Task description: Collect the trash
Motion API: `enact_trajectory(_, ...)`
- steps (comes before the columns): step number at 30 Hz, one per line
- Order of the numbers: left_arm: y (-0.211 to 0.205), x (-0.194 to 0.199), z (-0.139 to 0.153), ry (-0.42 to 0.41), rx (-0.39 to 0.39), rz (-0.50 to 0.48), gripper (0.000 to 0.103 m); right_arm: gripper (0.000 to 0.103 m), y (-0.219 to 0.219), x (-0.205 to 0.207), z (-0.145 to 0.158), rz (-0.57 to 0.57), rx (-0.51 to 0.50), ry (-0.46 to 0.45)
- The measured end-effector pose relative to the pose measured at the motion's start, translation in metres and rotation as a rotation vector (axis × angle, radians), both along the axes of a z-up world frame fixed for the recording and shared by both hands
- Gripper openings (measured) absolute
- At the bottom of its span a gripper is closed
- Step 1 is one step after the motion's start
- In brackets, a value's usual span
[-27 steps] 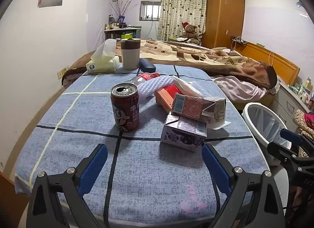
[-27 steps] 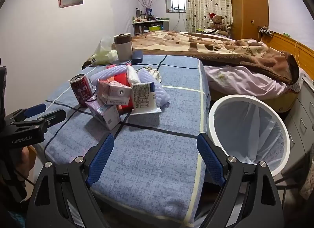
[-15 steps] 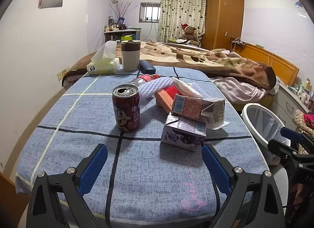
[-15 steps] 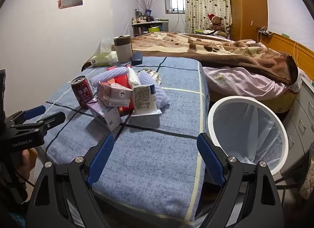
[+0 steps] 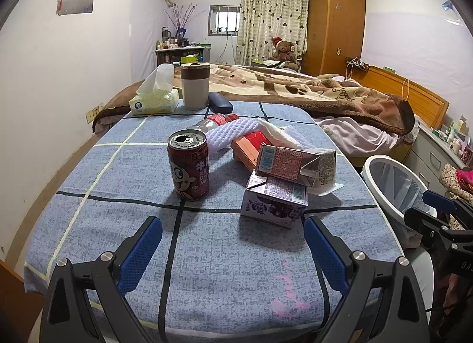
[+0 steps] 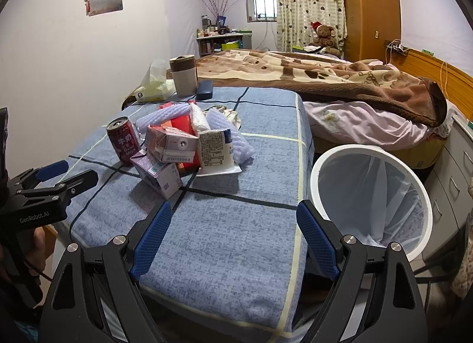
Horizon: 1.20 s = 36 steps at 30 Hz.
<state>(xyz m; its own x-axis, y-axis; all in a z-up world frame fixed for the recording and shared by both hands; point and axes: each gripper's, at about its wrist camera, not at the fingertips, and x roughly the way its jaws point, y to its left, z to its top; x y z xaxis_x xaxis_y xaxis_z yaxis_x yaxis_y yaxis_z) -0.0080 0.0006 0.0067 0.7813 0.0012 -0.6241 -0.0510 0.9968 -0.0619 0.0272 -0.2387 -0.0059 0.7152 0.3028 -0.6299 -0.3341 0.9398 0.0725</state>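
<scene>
Both claws hung released, holding nothing — left gripper [image 5: 232,238], its body marked "GenRobot.AI", and right gripper [image 6: 233,224]. The red can [image 5: 188,165] stood on the blue tablecloth [image 5: 124,171], beside the cartons [image 5: 273,199] — bin [image 6: 369,195] alongside.

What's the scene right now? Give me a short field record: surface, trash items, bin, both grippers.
surface: table with blue checked cloth
trash pile: red drink can upright; purple carton with pink carton resting on it; white foam netting; plastic bottle with red label lying behind
bin: white lined trash bin, off the table's right edge
not trash, far end: tissue pack, lidded cup
left gripper: open, holding nothing
right gripper: open, holding nothing
</scene>
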Motion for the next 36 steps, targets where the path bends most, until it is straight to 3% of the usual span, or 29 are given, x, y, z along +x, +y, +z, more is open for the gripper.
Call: enact_trajectory(36,0.0001,-0.0026,-0.0034,-0.004,-0.002,-0.005,0.097,0.088,0.0082,0.0017,-0.0018,0.018,-0.014,0.012)
